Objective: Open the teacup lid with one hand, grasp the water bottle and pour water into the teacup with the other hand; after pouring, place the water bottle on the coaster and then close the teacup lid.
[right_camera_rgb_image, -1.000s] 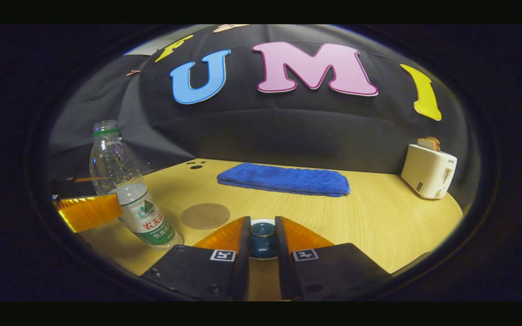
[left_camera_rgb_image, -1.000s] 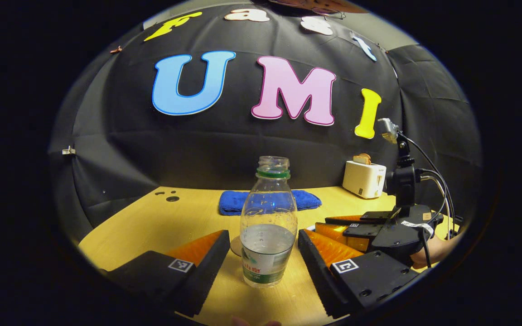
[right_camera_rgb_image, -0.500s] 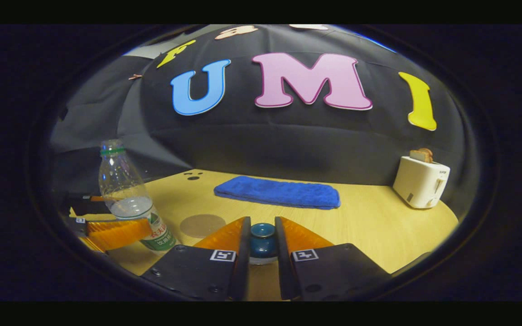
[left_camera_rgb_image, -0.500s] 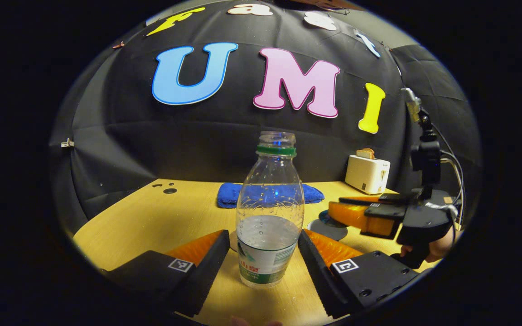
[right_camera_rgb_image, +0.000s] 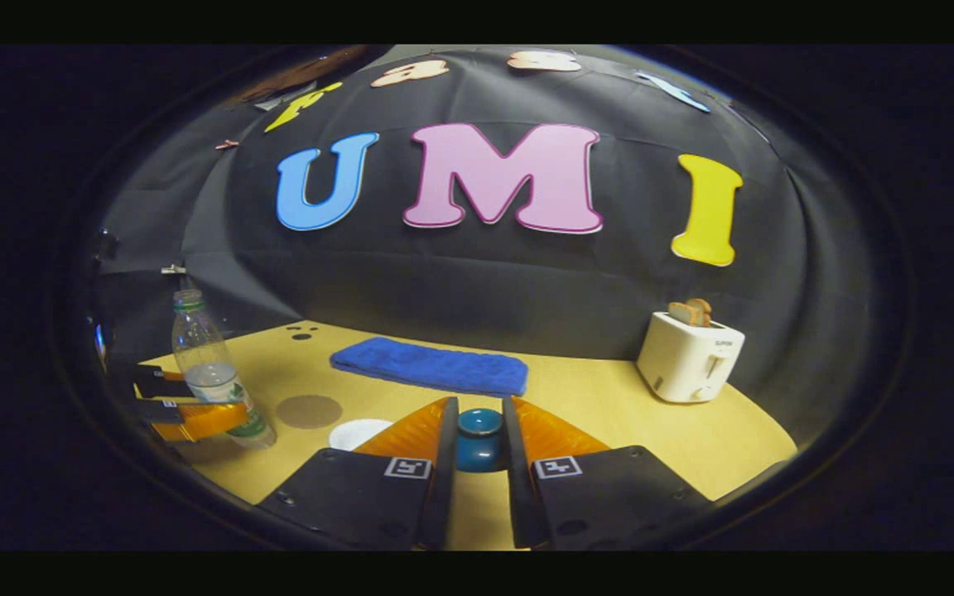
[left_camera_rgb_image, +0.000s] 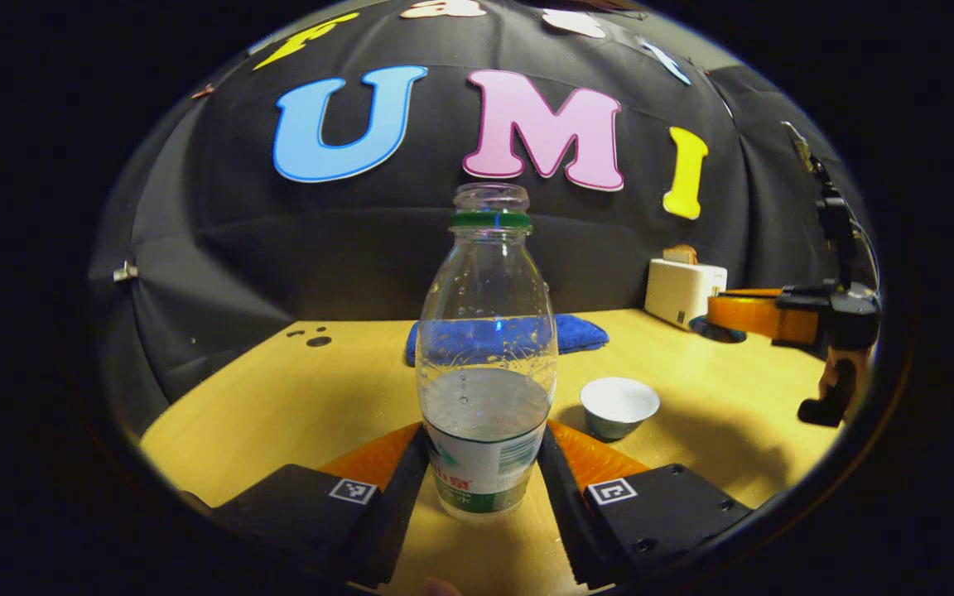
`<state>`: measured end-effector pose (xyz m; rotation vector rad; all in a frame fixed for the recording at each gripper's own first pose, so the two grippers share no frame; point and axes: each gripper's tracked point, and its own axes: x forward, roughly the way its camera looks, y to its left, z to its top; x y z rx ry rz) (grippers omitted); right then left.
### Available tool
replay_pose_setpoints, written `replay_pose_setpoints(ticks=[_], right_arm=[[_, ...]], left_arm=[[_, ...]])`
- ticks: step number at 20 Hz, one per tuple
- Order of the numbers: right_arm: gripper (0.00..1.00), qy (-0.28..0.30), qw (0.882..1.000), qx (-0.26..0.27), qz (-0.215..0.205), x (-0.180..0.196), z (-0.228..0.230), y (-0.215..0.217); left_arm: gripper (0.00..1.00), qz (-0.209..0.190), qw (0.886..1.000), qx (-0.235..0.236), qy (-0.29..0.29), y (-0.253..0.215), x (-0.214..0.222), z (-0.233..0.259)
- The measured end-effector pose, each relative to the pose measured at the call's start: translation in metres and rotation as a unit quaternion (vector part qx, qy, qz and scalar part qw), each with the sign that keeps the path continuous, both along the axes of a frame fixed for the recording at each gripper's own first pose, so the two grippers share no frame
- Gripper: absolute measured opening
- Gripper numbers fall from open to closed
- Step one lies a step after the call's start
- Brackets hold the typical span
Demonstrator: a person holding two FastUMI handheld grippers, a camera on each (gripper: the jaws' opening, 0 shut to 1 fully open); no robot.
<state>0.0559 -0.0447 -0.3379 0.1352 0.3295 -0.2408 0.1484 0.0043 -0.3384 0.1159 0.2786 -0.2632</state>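
While my left tongs (left_camera_rgb_image: 485, 488) clamp the clear ribbed plastic water bottle (left_camera_rgb_image: 485, 364) upright on the wood-grain tabletop (left_camera_rgb_image: 278, 406), my right tongs (right_camera_rgb_image: 479, 455) pinch the glazed round lid (right_camera_rgb_image: 479, 437) aloft, its lower half hidden, beside the open white teacup (left_camera_rgb_image: 619, 405) and flat round coaster (right_camera_rgb_image: 309, 410).

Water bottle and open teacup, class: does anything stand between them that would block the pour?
Nothing visible does. The water bottle sits between the left gripper's fingers; the teacup stands open beside it, bare table between. The right gripper holds the lid away.
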Motion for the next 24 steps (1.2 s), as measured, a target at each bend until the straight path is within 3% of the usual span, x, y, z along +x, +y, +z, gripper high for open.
replay_pose_setpoints(ticks=[1, 3, 4, 9, 10, 12, 13, 17, 18, 20, 21, 24], right_arm=[[0.30, 0.002, 1.000, -0.001, -0.005, -0.007, 0.000, -0.007], [0.33, 0.006, 1.000, -0.005, -0.015, -0.019, -0.001, -0.018], [0.35, 0.008, 1.000, -0.007, -0.019, -0.024, -0.002, -0.025], [0.25, 0.007, 0.999, -0.023, -0.036, -0.045, 0.002, -0.050], [0.35, 0.008, 0.999, -0.026, -0.038, -0.049, 0.002, -0.054], [0.30, 0.009, 0.999, -0.027, -0.042, -0.057, 0.001, -0.062], [0.35, 0.010, 0.999, -0.027, -0.045, -0.060, 0.001, -0.065], [0.35, 0.015, 0.998, -0.028, -0.056, -0.073, -0.004, -0.078], [0.25, 0.015, 0.998, -0.028, -0.058, -0.075, -0.007, -0.080], [0.25, 0.018, 0.998, -0.029, -0.061, -0.079, -0.010, -0.083], [0.30, 0.020, 0.997, -0.030, -0.062, -0.080, -0.012, -0.083], [0.35, 0.023, 0.997, -0.034, -0.060, -0.083, -0.014, -0.083]], left_arm=[[0.81, 0.004, 0.999, 0.035, -0.002, 0.006, 0.004, 0.001], [0.76, 0.008, 0.993, 0.119, -0.011, 0.014, 0.013, 0.007], [0.75, 0.008, 0.987, 0.161, -0.016, 0.018, 0.018, 0.009], [0.76, -0.013, 0.949, 0.313, -0.029, 0.016, 0.036, 0.014], [0.75, -0.020, 0.941, 0.335, -0.030, 0.015, 0.038, 0.012], [0.76, -0.032, 0.924, 0.380, -0.035, 0.008, 0.042, 0.009], [0.76, -0.036, 0.914, 0.403, -0.037, 0.006, 0.046, 0.008], [0.75, -0.037, 0.867, 0.494, -0.053, 0.007, 0.058, 0.004], [0.75, -0.040, 0.855, 0.515, -0.059, 0.008, 0.061, 0.006], [0.75, -0.049, 0.830, 0.550, -0.075, 0.006, 0.063, 0.011], [0.75, -0.054, 0.820, 0.564, -0.080, 0.004, 0.065, 0.010], [0.75, -0.060, 0.801, 0.590, -0.084, 0.003, 0.066, 0.010]])
